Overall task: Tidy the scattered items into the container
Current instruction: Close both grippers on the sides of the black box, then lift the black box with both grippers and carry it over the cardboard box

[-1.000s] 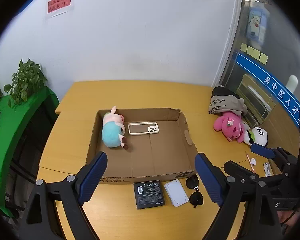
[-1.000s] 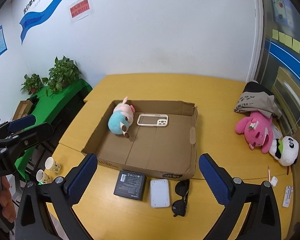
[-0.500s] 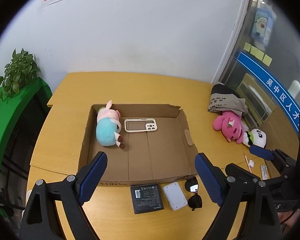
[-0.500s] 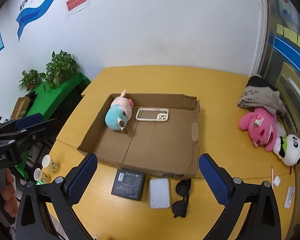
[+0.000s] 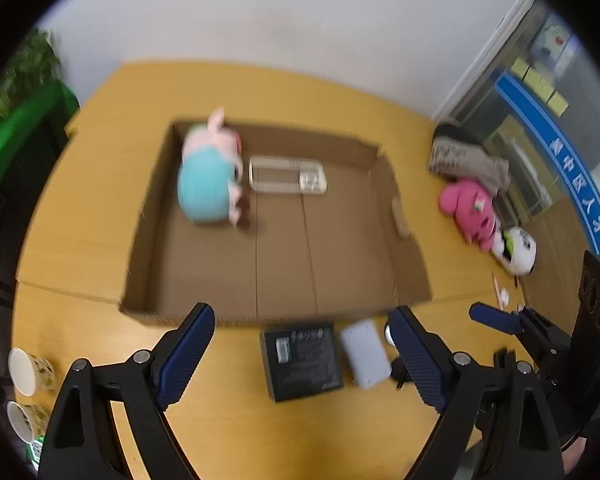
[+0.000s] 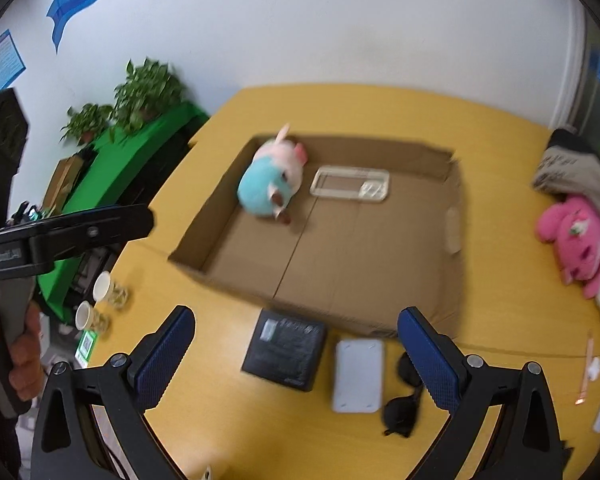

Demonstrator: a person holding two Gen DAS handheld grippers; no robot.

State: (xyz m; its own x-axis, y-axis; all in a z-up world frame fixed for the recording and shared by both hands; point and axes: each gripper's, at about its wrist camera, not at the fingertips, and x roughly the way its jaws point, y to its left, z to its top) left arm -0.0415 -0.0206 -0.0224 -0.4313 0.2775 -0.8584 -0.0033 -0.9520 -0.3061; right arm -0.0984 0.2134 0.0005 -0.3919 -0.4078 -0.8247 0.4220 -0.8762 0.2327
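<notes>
An open cardboard box (image 5: 340,152) (image 6: 204,268) lies on the yellow table and holds a pink-and-teal plush (image 5: 210,174) (image 6: 270,182) and a clear phone case (image 5: 286,175) (image 6: 350,184). In front of its near wall lie a black box (image 5: 302,360) (image 6: 286,348), a white flat case (image 5: 364,352) (image 6: 358,374) and black sunglasses (image 6: 402,404), partly hidden behind a finger in the left wrist view. My left gripper (image 5: 300,340) is open above the black box. My right gripper (image 6: 296,344) is open above the same row, nothing between its fingers.
A pink plush (image 5: 470,208) (image 6: 572,236), a panda toy (image 5: 520,250) and a folded cloth bag (image 5: 466,158) lie at the table's right. Two paper cups (image 6: 100,300) stand at the left edge, with plants (image 6: 140,92) on a green stand beyond. A hand holds the left gripper's handle (image 6: 16,344).
Both grippers have dropped toward the table and tilted further down, so the box and the row of items look larger. Both stay open. Nothing on the table has moved.
</notes>
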